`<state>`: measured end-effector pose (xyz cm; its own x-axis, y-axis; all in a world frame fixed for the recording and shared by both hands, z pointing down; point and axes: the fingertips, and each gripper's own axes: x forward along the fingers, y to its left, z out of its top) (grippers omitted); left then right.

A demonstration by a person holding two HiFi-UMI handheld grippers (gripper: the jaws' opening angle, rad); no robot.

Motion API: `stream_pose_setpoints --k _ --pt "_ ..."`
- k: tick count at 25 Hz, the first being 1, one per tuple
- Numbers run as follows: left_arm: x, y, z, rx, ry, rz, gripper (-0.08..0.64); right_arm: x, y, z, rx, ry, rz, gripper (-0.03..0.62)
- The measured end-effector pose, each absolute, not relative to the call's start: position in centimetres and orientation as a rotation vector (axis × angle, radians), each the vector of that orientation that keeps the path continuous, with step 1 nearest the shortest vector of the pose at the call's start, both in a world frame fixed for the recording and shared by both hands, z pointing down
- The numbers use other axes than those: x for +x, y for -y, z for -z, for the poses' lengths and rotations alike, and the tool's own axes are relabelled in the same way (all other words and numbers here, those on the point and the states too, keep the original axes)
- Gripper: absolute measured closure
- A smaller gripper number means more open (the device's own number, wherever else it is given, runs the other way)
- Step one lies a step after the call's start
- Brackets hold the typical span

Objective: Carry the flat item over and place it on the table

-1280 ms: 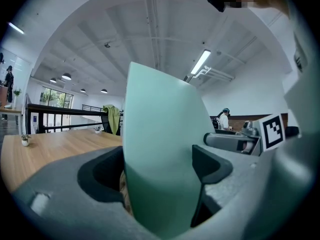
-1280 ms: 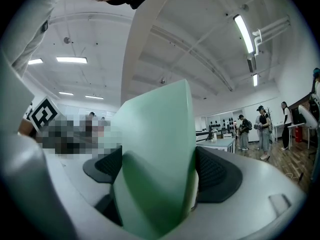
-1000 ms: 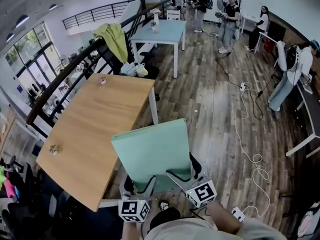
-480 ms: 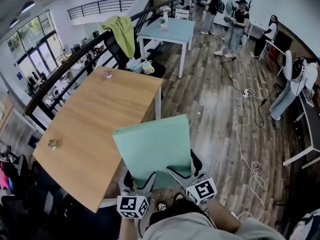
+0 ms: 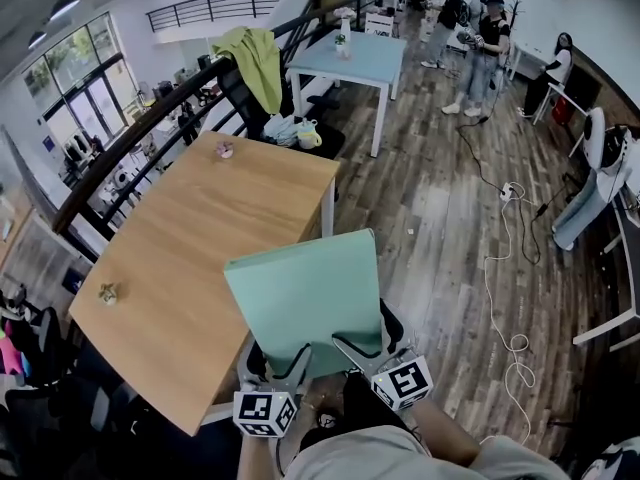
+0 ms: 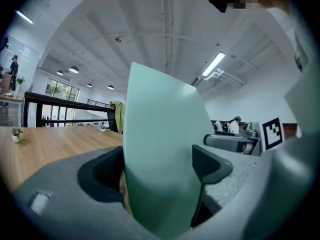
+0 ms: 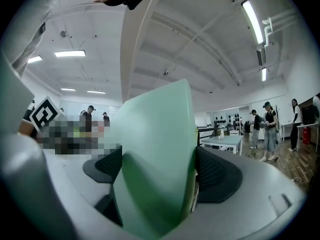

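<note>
A flat pale-green board (image 5: 308, 293) is held level in the air, just right of the wooden table's (image 5: 190, 248) near right edge. My left gripper (image 5: 290, 360) is shut on the board's near edge, and my right gripper (image 5: 352, 348) is shut on the same edge a little to the right. In the left gripper view the green board (image 6: 162, 154) fills the gap between the jaws, with the wooden table (image 6: 45, 146) to its left. In the right gripper view the green board (image 7: 157, 159) sits clamped between the dark pads (image 7: 212, 171).
Two small objects lie on the wooden table, one at the far end (image 5: 225, 149) and one near the left edge (image 5: 107, 292). A light-blue table (image 5: 350, 58) stands further back. A dark railing (image 5: 150, 128) with a yellow-green cloth (image 5: 255, 63) runs behind. Cables (image 5: 505, 268) cross the floor; people stand far off.
The board keeps its hold in both grippers. The wooden table has shifted a little nearer and rightward in the head view, so I have stepped closer to it.
</note>
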<state>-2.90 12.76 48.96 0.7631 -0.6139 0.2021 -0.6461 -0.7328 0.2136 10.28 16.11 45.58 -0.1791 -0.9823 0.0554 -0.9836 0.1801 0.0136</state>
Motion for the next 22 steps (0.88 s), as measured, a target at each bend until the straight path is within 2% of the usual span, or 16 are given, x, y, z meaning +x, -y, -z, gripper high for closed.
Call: stream_pose_setpoints --k 22 --pt "5.5 2.3 -50.3 2.565 1.212 -0.200 0.126 19.2 1.5 -47.0 1.750 2.562 -0.089 0.118"
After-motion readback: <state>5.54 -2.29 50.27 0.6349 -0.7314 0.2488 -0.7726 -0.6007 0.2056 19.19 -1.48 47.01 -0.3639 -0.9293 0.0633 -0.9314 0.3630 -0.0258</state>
